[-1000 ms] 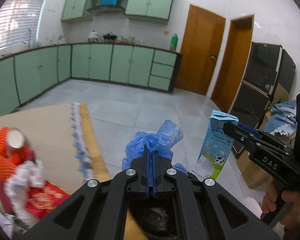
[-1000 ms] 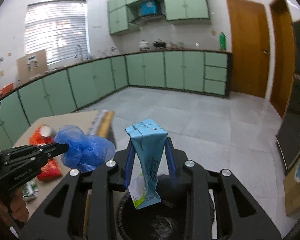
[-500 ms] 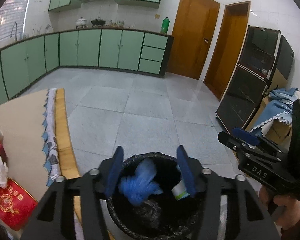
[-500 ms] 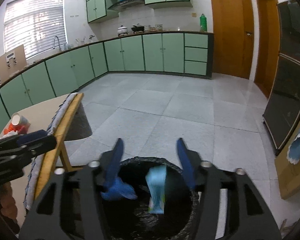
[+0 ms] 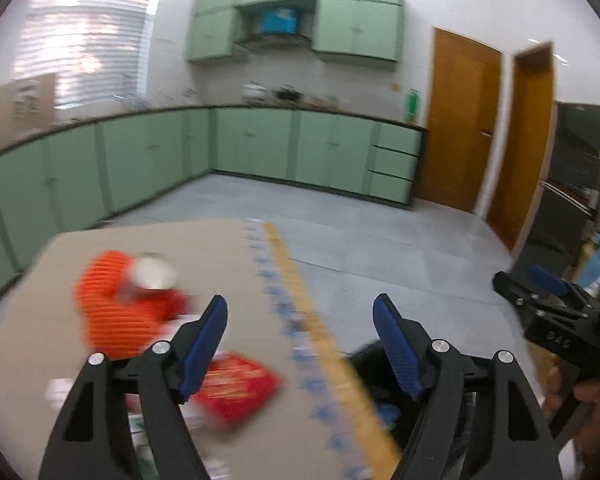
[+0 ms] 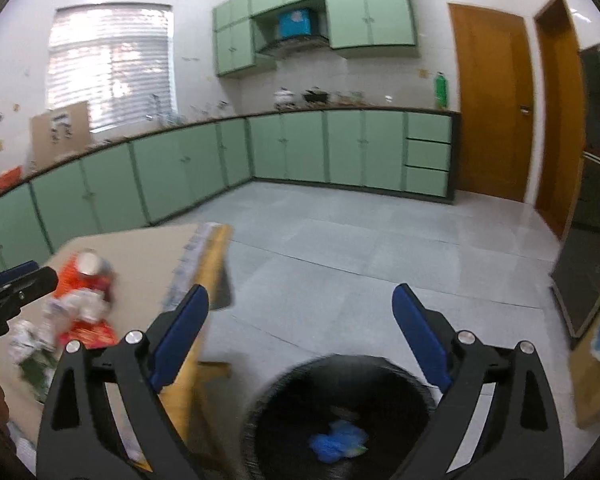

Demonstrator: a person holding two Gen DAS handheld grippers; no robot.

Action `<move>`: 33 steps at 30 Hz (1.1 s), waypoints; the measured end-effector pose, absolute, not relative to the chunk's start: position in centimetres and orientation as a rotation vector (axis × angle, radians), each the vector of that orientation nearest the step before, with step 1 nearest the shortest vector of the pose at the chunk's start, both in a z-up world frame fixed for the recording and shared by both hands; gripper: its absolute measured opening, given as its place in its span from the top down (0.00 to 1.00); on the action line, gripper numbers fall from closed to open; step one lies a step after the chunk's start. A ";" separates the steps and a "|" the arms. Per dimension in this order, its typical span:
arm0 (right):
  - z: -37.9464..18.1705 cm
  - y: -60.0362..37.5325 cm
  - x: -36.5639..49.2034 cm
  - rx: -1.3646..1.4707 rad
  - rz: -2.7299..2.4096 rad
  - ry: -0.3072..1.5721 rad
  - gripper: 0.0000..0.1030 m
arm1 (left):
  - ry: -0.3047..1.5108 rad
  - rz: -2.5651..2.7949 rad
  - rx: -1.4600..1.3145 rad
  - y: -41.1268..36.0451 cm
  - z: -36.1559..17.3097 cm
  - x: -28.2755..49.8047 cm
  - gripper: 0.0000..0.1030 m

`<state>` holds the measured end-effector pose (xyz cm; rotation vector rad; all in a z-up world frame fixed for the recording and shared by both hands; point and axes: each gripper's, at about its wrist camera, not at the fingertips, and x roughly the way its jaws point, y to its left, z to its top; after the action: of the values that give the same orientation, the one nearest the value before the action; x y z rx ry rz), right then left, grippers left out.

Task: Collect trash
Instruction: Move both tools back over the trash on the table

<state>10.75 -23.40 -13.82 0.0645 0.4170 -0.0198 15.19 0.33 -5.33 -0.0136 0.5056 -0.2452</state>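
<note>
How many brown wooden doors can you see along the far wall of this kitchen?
2. One closed door stands just right of the green base cabinets. The second door is further right, near the picture's edge. Others may lie outside the view.

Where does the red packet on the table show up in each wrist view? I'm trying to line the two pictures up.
Left wrist view: the red packet lies low and left of centre, just right of the left finger, blurred.
Right wrist view: it sits at the lower left, among the trash pile on the table.
Shared landmark: the orange striped item lies just beyond it in both.
</note>
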 end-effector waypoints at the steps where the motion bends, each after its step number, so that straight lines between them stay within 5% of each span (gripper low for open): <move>1: -13.7 -22.1 10.8 0.076 0.008 0.409 0.12 | 0.494 -0.209 -0.010 1.6 -5.1 14.6 0.28; 13: -14.2 -9.5 11.2 0.089 0.240 0.397 0.13 | 0.514 -0.016 0.013 12.0 -8.1 9.6 0.28; 33: -16.6 -5.0 11.8 0.038 0.268 0.451 0.25 | 0.578 -0.090 0.017 11.6 -14.7 10.3 0.34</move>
<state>11.84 -4.98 -16.58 0.0385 0.4506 0.2679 10.31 11.55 -14.72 0.0175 0.5776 -0.0895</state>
